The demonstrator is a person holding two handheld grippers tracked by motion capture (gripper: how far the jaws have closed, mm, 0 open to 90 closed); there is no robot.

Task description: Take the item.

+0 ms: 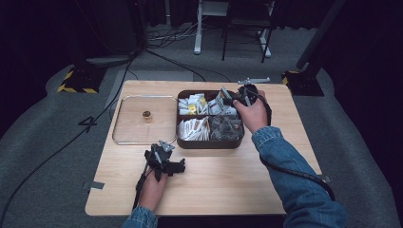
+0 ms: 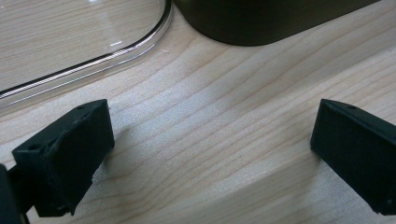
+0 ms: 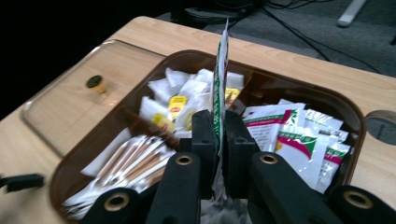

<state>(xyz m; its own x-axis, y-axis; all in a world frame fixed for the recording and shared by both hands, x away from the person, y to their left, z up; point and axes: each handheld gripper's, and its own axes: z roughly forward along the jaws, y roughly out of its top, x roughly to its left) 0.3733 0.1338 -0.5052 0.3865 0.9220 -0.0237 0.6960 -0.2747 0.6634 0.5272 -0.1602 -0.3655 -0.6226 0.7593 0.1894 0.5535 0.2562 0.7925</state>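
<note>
Both sleeves (image 1: pixel 294 190) are blue denim with turned cuffs, and each gripper (image 3: pixel 219 154) is matte black — blocky jaws, brass-ringed screw holes on the arms — trailing a black cable (image 1: pixel 297 173).

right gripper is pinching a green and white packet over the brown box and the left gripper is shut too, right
Not quite. The right gripper does pinch the packet over the box, but the left gripper is open: the left gripper view shows its jaws wide apart over bare table.
</note>
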